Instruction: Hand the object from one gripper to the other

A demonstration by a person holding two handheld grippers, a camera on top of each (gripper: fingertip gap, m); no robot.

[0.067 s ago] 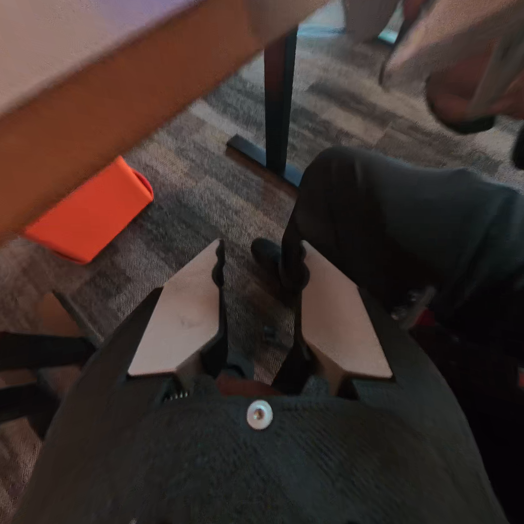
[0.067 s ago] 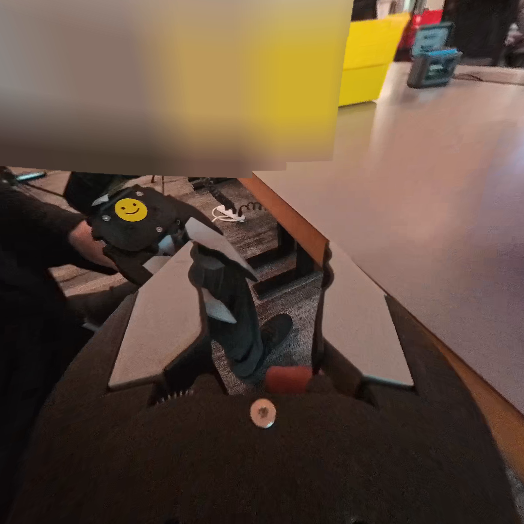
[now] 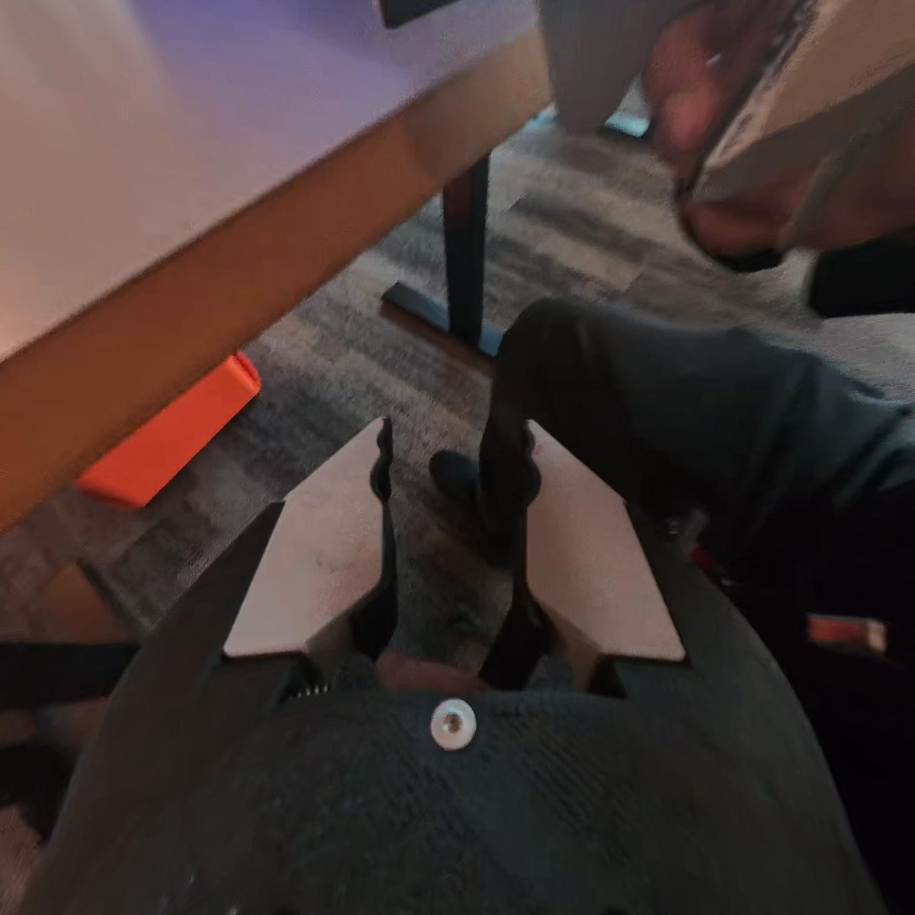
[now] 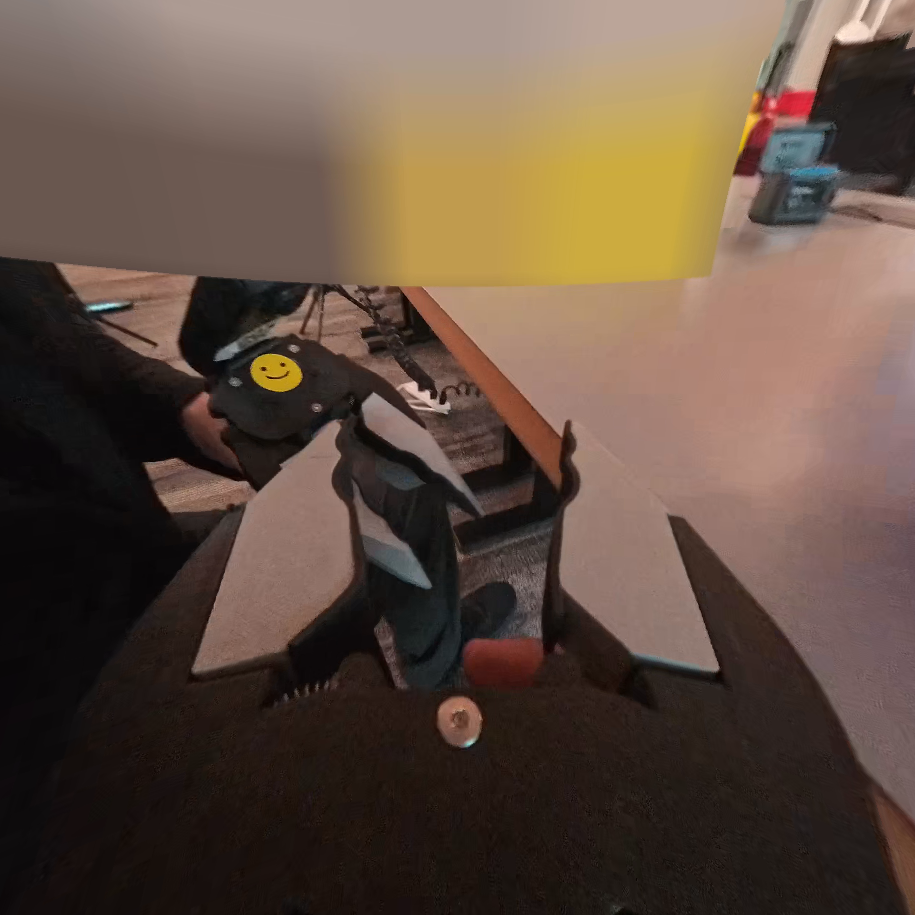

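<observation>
My left gripper is open and empty, and it points down at grey carpet and a dark-trousered leg. My right gripper is open and empty beside the table edge. In the right wrist view the left gripper's black body, with a yellow smiley sticker, is held by a hand at the left. Its pale fingers reach into the gap between my right fingers. In the left wrist view, one of the right gripper's pale fingers shows blurred at the top right. I see no object in either gripper.
A pale table with a brown edge runs along one side. Its black leg stands on the carpet. An orange box lies under the table. A blue and black case stands far back on the table.
The left gripper sits slightly further right in the right wrist view. In the left wrist view the scene has shifted down a little. Both grippers stay open.
</observation>
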